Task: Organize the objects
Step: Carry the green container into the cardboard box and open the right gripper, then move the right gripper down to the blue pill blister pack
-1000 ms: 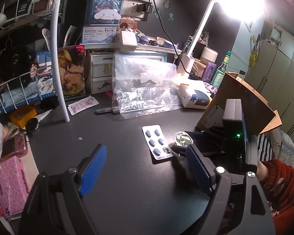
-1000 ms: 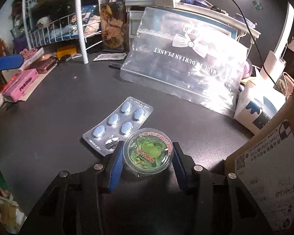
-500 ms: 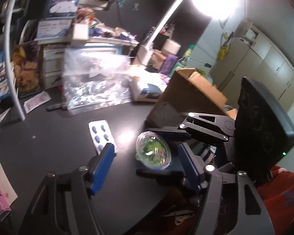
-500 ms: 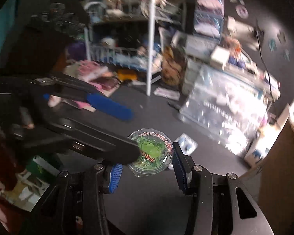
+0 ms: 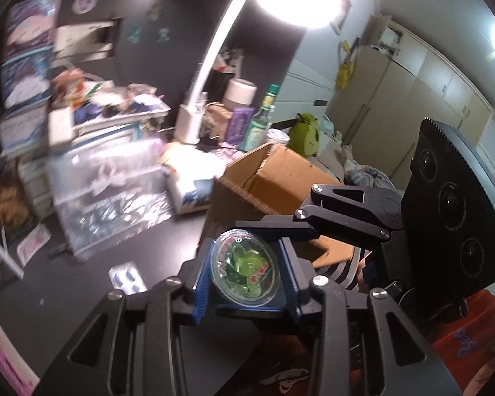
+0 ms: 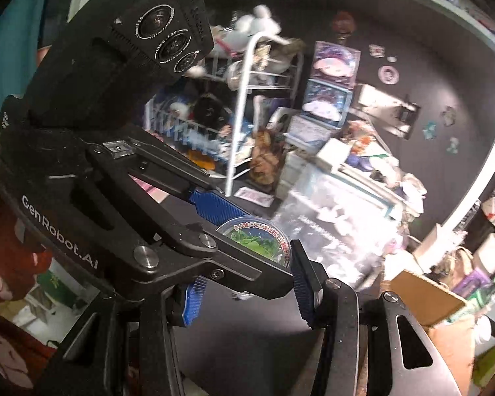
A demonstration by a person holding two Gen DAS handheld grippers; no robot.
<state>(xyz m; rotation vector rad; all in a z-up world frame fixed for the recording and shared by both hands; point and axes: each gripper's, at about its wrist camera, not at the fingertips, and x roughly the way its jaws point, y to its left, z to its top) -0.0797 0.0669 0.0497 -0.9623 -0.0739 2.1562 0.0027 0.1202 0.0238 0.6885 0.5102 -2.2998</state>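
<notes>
Jelly cup (image 5: 246, 272) between blue pads (image 5: 202, 285)

Both tools, left (image 5: 244, 279) and right (image 6: 247, 280), pinch one cup.

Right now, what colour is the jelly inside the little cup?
Green, inside the clear jelly cup; the left wrist view shows it best.

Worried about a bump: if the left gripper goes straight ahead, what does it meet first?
The jelly cup sitting between its pads, then probably the right gripper that crosses just behind it; depth is unclear.
</notes>
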